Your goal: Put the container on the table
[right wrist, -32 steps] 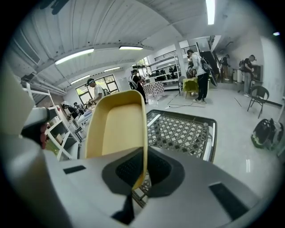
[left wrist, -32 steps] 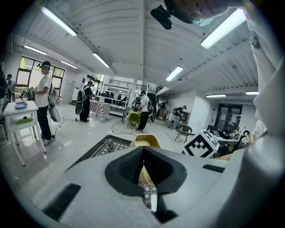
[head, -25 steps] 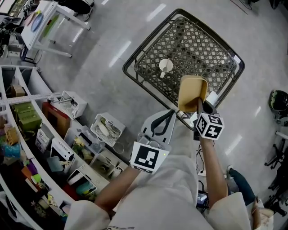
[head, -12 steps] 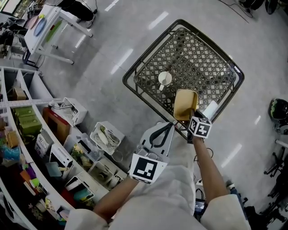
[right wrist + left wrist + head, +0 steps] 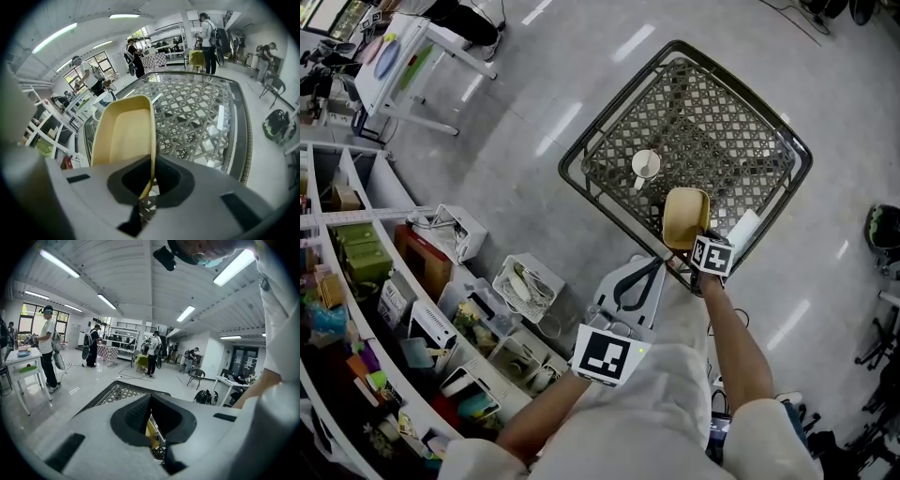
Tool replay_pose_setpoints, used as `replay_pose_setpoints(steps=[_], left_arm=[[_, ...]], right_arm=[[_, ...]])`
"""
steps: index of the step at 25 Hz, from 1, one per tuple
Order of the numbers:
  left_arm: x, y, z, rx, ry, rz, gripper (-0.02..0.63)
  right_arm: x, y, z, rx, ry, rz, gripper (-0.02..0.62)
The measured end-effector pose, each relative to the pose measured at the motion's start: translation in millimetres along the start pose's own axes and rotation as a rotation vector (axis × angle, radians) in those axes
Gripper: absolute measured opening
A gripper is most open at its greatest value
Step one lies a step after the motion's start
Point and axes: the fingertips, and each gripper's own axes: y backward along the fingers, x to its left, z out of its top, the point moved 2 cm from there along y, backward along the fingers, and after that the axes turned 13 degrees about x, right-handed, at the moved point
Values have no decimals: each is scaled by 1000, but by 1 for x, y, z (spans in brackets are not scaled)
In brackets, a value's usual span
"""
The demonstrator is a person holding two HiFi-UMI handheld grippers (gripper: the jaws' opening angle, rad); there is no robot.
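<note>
A yellow container (image 5: 684, 217) (image 5: 123, 136) hangs tilted over the near edge of a dark lattice-top table (image 5: 712, 122) (image 5: 197, 117). My right gripper (image 5: 701, 246) (image 5: 149, 180) is shut on the container's rim. A white cup (image 5: 645, 166) stands on the table just beyond the container. My left gripper (image 5: 659, 260) (image 5: 151, 420) hangs shut and empty in front of the table's near edge, left of the right one. A sliver of the yellow container (image 5: 153, 434) shows beyond its jaws.
A white flat object (image 5: 742, 228) lies on the table beside the container. Curved shelves (image 5: 356, 281) with boxes and white bins (image 5: 525, 281) stand on the left. A white desk (image 5: 403, 47) is far left. A person (image 5: 47, 348) stands across the room.
My right gripper has carried the container down and slightly left, closer to the table's near edge. The left gripper has hardly moved.
</note>
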Motion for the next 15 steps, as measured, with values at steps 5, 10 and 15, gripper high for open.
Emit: replay_pose_setpoints(steps=[5, 10, 15], left_arm=[[-3, 2, 1, 5, 34, 7, 23], [-4, 5, 4, -4, 26, 11, 23], [-2, 5, 5, -5, 5, 15, 23]], right_arm=[[3, -7, 3, 13, 11, -18, 20], [2, -9, 3, 21, 21, -34, 23], [0, -13, 0, 33, 9, -32, 26]])
